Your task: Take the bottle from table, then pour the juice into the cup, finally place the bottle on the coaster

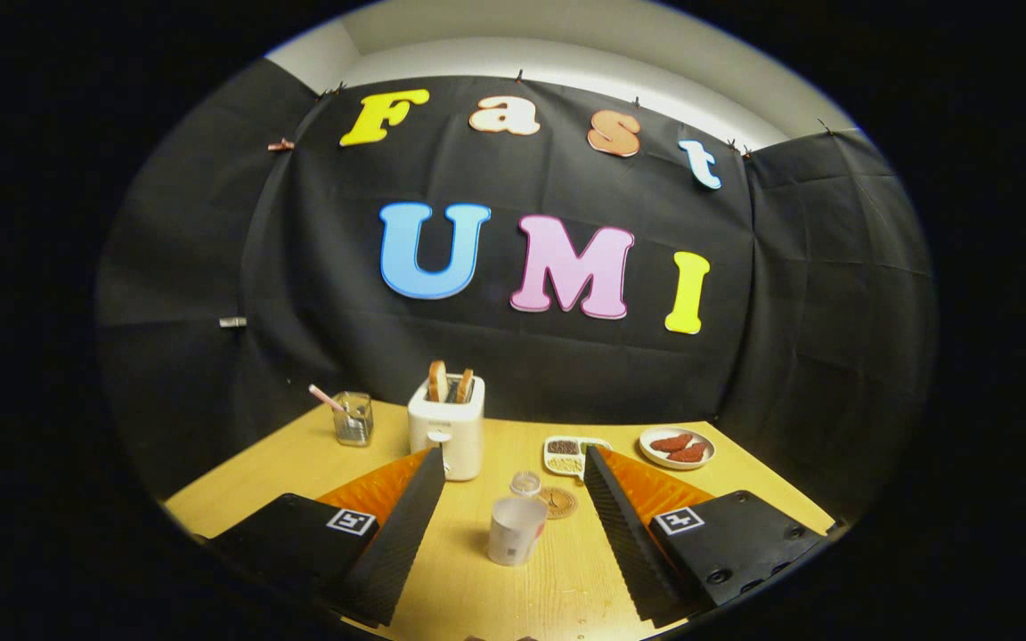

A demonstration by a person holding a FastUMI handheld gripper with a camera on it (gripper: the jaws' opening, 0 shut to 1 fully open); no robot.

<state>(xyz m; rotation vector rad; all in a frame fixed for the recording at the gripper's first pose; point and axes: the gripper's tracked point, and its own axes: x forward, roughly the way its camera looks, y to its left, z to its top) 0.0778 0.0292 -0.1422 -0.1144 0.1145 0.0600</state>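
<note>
Your gripper (pixel 513 463): jaws spread wide, grasping nothing. Between your fingers, on the wooden table (pixel 557 588): one white cup (pixel 515 531), upright. Directly behind the cup, touching or nearly so: the bottle (pixel 525 484), only its clear top visible. Just beside the bottle: a round coaster (pixel 560 503), bare. Beyond your fingers: toaster (pixel 447 427) with bread, divided dish (pixel 570 454), plate (pixel 677 447) of food, glass jar (pixel 354 418).

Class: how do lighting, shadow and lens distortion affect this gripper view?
Gripper view: fisheye bends the table edge; the open gripper frames the cup, its shadow falling toward the left finger; light pools on the tabletop, the surroundings stay dim; toaster reads sharp.
</note>
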